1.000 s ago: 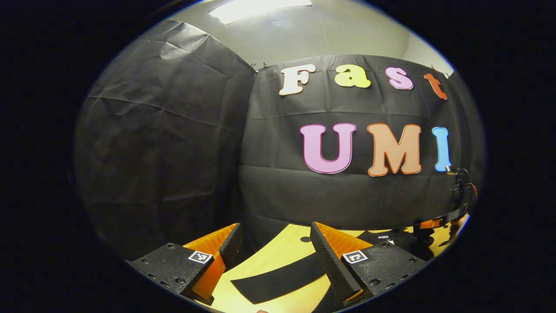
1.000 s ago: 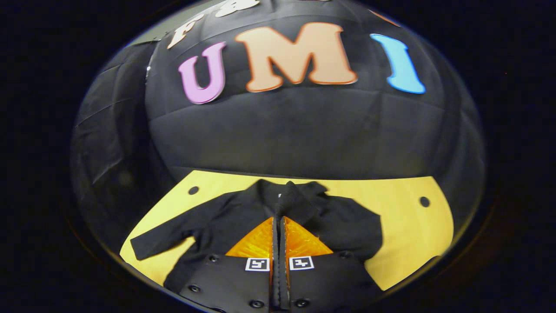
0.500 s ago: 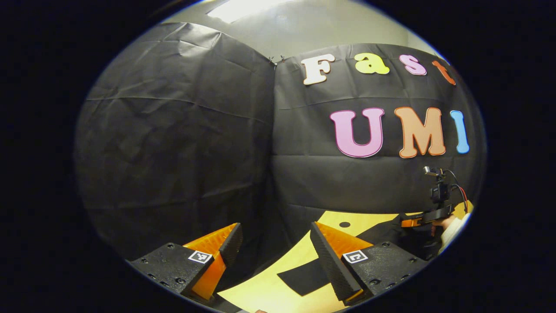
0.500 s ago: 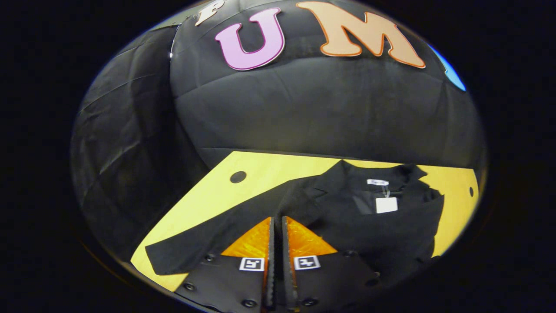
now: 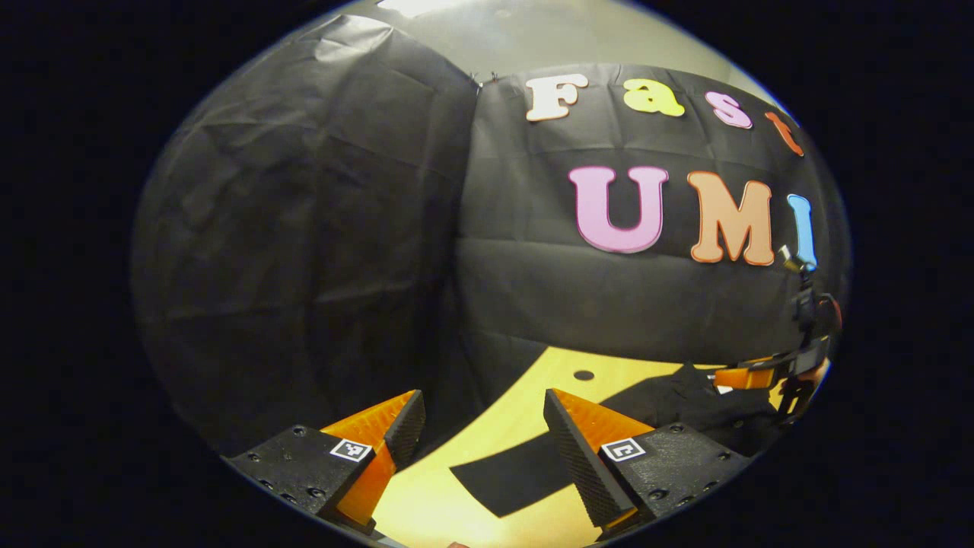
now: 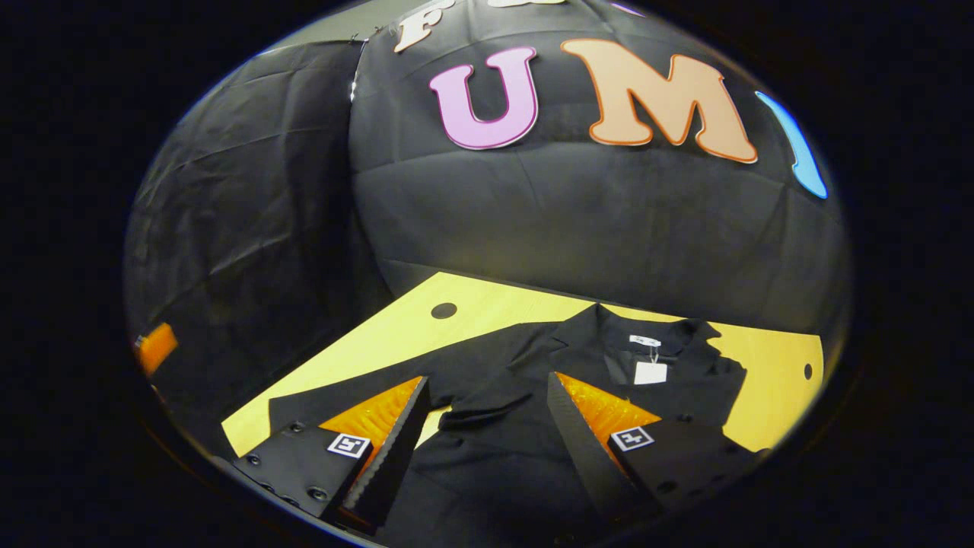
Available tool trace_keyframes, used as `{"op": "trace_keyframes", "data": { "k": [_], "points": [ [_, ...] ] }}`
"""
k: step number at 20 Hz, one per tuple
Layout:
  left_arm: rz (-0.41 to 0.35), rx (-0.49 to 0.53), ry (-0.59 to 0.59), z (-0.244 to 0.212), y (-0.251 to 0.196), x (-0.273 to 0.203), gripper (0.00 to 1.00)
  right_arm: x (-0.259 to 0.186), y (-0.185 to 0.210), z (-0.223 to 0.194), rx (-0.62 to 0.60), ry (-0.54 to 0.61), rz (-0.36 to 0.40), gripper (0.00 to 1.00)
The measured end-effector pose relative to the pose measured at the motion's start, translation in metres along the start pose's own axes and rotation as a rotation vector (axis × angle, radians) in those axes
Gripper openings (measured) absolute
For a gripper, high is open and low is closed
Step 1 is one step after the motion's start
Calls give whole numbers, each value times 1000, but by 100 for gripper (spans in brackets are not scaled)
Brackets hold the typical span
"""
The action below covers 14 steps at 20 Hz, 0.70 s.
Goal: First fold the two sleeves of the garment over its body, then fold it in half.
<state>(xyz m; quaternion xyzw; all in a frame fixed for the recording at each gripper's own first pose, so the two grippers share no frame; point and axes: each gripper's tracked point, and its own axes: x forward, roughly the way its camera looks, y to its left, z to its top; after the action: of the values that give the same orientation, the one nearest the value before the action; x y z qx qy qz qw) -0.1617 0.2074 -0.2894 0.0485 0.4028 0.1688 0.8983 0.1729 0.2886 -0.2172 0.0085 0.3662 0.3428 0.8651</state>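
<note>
Garment (image 6: pixel 533 396) lies flat on the yellow table (image 6: pixel 380 350), collar toward the back wall, white tag (image 6: pixel 650 372) showing at the neck. My right gripper (image 6: pixel 487 403) hangs over its body with jaws wide, holding nothing. One sleeve appears folded across the chest — I judge that half of the first step done. The other sleeve (image 5: pixel 517 472) stretches out across the table, just under my left gripper (image 5: pixel 479 426), whose jaws also stand wide and empty. What is left — this second sleeve over the body, then the fold in half.
</note>
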Motion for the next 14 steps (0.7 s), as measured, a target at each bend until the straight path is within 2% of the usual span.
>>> {"op": "trace_keyframes", "data": {
  "k": [3, 5, 6, 7, 11, 12, 14],
  "points": [
    [-12, -47, 160, -61, -12, 20, 94, -57, -21, 8, -29, -78, -57, 98],
    [23, -26, 230, -89, -7, 29, 94, -88, -35, 10, -22, -117, -87, 99],
    [38, -11, 255, -100, -4, 33, 94, -102, -42, 10, -13, -134, -104, 95],
    [49, 1, 278, -110, -1, 37, 95, -116, -49, 10, -2, -151, -122, 98],
    [73, 0, 403, -154, 2, 42, 95, -164, -77, 8, 81, -221, -196, 98],
    [81, -5, 426, -160, 3, 44, 95, -173, -86, 8, 93, -233, -218, 94],
    [95, -6, 463, -172, 6, 46, 95, -186, -107, 2, 94, -237, -276, 98]
  ]
}}
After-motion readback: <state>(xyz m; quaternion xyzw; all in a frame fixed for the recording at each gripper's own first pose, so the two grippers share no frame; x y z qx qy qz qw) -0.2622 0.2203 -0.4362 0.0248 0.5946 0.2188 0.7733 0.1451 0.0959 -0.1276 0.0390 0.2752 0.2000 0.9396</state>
